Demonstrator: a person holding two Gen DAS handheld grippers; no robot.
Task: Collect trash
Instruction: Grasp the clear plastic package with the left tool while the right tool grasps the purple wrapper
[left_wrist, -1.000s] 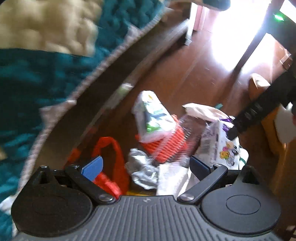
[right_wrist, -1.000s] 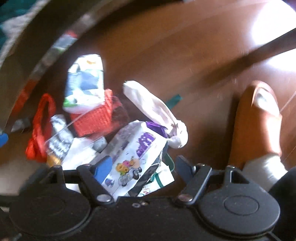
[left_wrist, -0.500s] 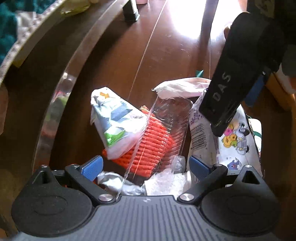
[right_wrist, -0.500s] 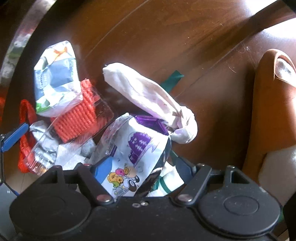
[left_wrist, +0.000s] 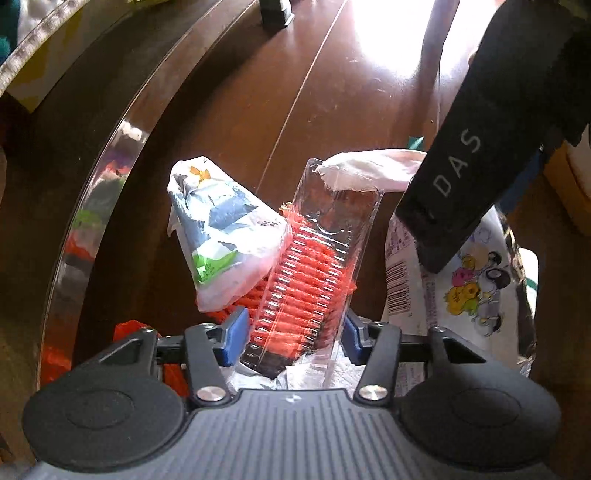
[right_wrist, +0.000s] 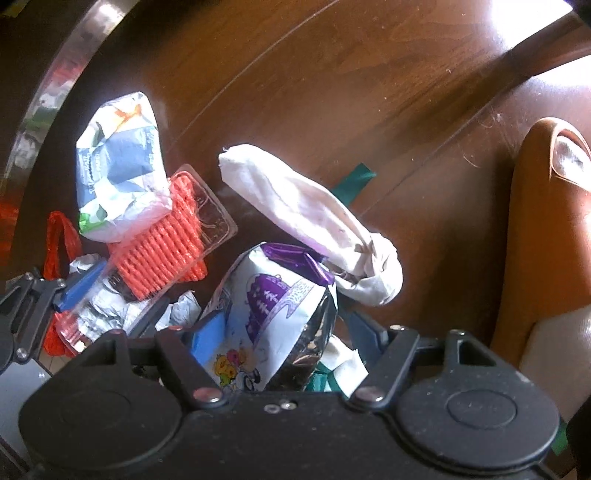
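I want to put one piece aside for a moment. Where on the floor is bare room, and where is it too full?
Bare wood floor lies beyond the white cloth bundle, up toward the sunlit patch, and between the bundle and the brown shoe. It is crowded near both tongs: the blue-and-white wrapper, clear tray of orange netting and cartoon bag overlap there.

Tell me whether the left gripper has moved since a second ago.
Yes. The left gripper has dropped toward the wooden floor, its jaws have just been closing, and the clear plastic tray now sits between them.
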